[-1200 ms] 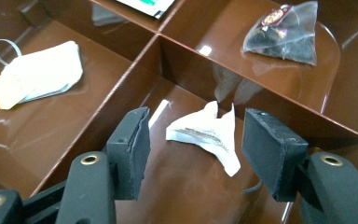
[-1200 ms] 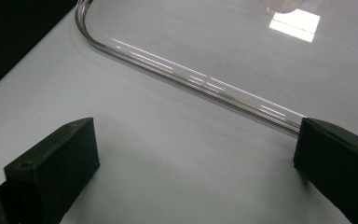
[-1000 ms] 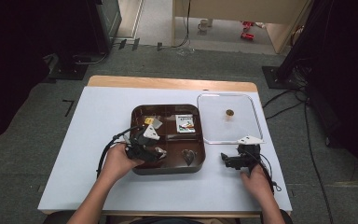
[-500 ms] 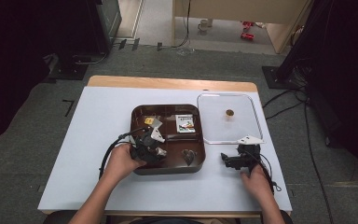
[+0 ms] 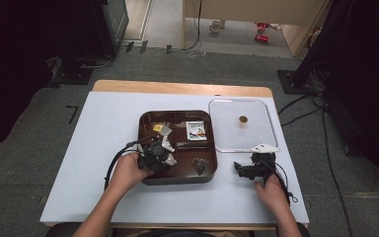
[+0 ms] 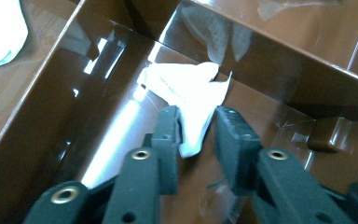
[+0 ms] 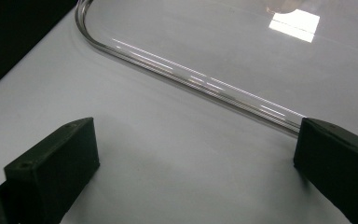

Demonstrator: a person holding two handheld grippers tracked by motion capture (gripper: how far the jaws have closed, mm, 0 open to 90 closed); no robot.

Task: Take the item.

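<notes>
Crumpled white wrapper [image 6: 191, 100], faintly printed, lies in the brown tray [image 6: 46, 79]; left gripper [image 6: 196, 135] straddles its 6 o'clock tip, jaws parted. Right gripper [image 7: 196, 163] gapes.

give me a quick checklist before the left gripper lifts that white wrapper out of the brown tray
1. White wrapper sits between the left gripper pads: ok.
2. Pads fully clamped on it: not ok, one pad touches, a gap remains at the other.
3. Wrapper free of the brown tray divider: cannot tell.
4. Right gripper open, apart from the left: ok.
5. Clear lid has bare room for a drop: ok.
</notes>
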